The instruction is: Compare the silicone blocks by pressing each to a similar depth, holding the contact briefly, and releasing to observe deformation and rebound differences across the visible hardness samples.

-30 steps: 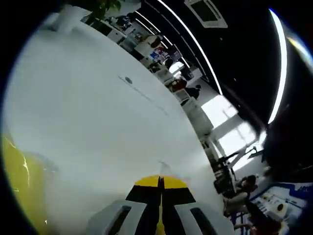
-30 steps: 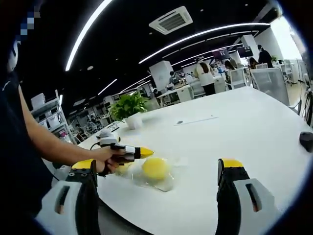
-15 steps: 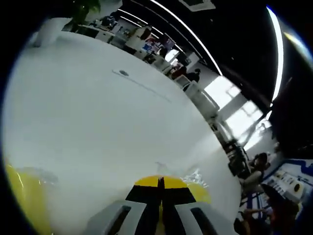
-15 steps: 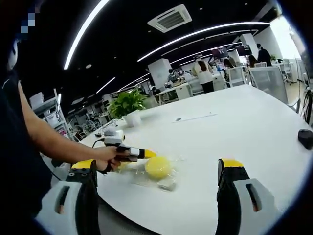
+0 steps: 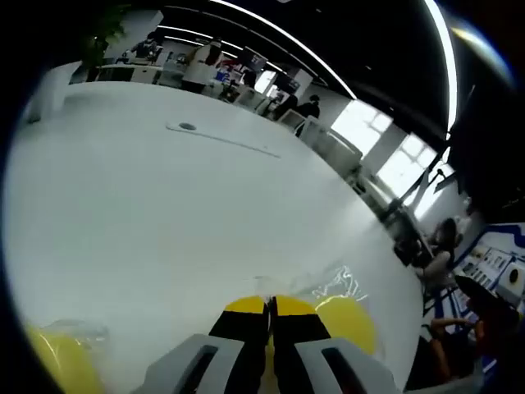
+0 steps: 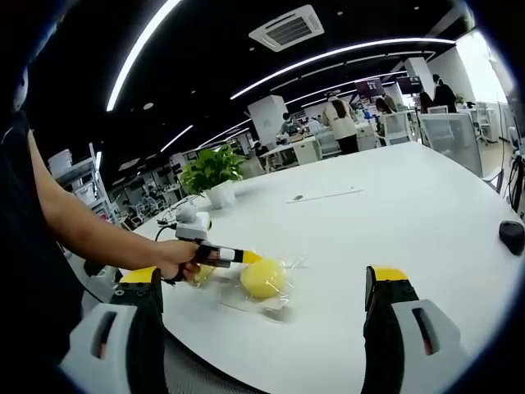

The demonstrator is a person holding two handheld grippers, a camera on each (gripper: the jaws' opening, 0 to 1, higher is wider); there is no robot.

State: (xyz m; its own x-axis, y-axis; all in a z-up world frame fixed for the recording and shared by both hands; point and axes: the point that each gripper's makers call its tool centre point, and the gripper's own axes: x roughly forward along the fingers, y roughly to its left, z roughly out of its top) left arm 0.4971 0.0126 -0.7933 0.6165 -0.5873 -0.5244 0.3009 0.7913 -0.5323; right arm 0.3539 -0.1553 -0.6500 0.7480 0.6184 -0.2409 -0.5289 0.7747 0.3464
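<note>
With jaws clenched tip to tip on nothing, left gripper (image 5: 269, 306) levelled low over the table (image 5: 164, 205), yellow tips just beside the wrapped yellow block (image 5: 349, 322), close to the table's near edge. Seen from the right gripper view as a closed yellow point at the block's upper side, carried by the person's hand (image 6: 175, 259); touching or a hair short, cannot tell which. Right gripper (image 6: 262, 276) held back off the near edge, jaws released wide and grasping nothing, framing the scene. Judged as the approach to a press on this sample, or the first instant of contact: no visible dent in the block. Next move calls for a slow, straight push down into the crown to a set depth, a short hold, then a clean lift to watch the rebound, then the same depth on the second yellow block (image 6: 202, 274), lying just behind the hand and nearer the same edge. Wrapped block rounded, dome-like, inside crinkled clear wrap (image 6: 283, 302); no evident long axis and no particular heading. Long axis of the left gripper running roughly along the near edge, tip toward the block. Farther off, a dark object (image 6: 511, 236) toward the table's right edge and a potted plant (image 6: 215, 176) near the far left corner.
</note>
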